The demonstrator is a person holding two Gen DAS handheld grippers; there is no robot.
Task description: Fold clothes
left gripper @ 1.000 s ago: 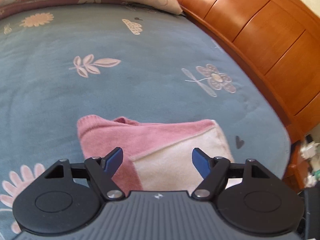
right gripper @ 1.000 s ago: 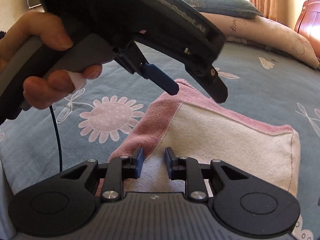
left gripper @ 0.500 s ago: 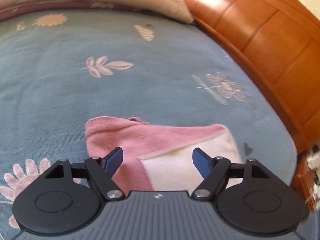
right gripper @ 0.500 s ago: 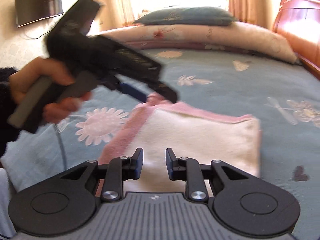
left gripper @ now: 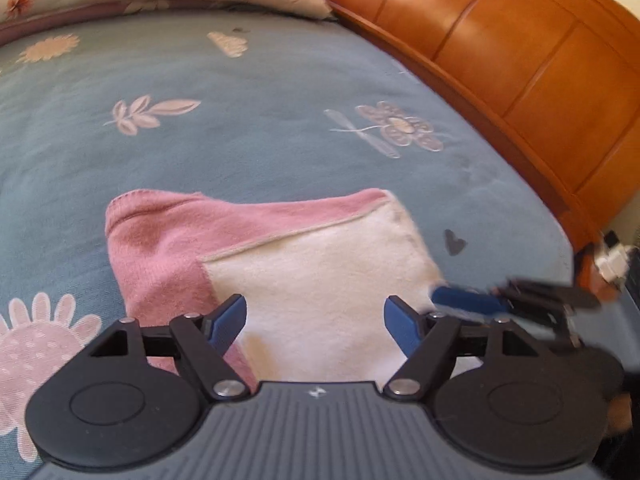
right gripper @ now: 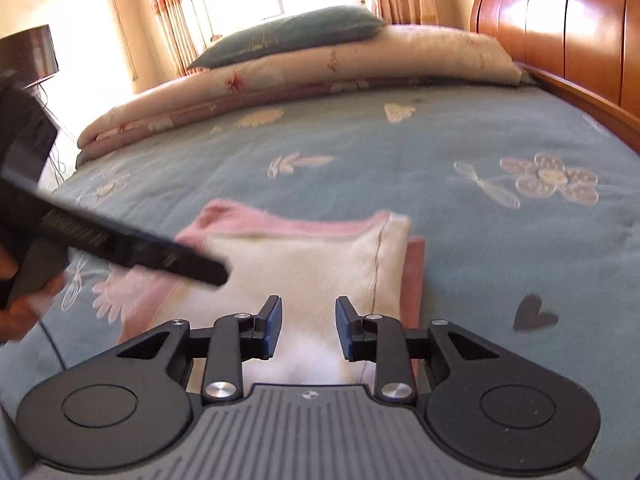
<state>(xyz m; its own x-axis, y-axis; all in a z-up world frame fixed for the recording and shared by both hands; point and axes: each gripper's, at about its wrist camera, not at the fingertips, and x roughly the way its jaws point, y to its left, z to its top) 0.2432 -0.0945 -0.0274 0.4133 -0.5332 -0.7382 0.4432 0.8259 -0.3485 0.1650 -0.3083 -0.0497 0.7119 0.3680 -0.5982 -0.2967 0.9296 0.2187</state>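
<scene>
A folded pink and cream garment [left gripper: 320,256] lies flat on the blue flowered bedspread [left gripper: 200,160]. My left gripper [left gripper: 316,320] hovers over its near edge, jaws wide open and empty. The right gripper's blue finger [left gripper: 468,302] pokes in at the garment's right corner. In the right wrist view the garment [right gripper: 312,260] is straight ahead. My right gripper [right gripper: 310,324] is above its near end; its jaws are opening, and no cloth is pinched between them. The left gripper's black body [right gripper: 120,244], held by a hand [right gripper: 24,300], crosses the garment's left side.
A wooden headboard [left gripper: 520,60] runs along the right of the bed. A rolled quilt [right gripper: 320,76] and a dark pillow [right gripper: 296,36] lie at the far end. The bed's edge drops off at the right, near small white items [left gripper: 612,260].
The right gripper's jaws have widened and its view has rolled level. The left gripper has slid to the left side of the garment. The right gripper's finger has come into the left wrist view.
</scene>
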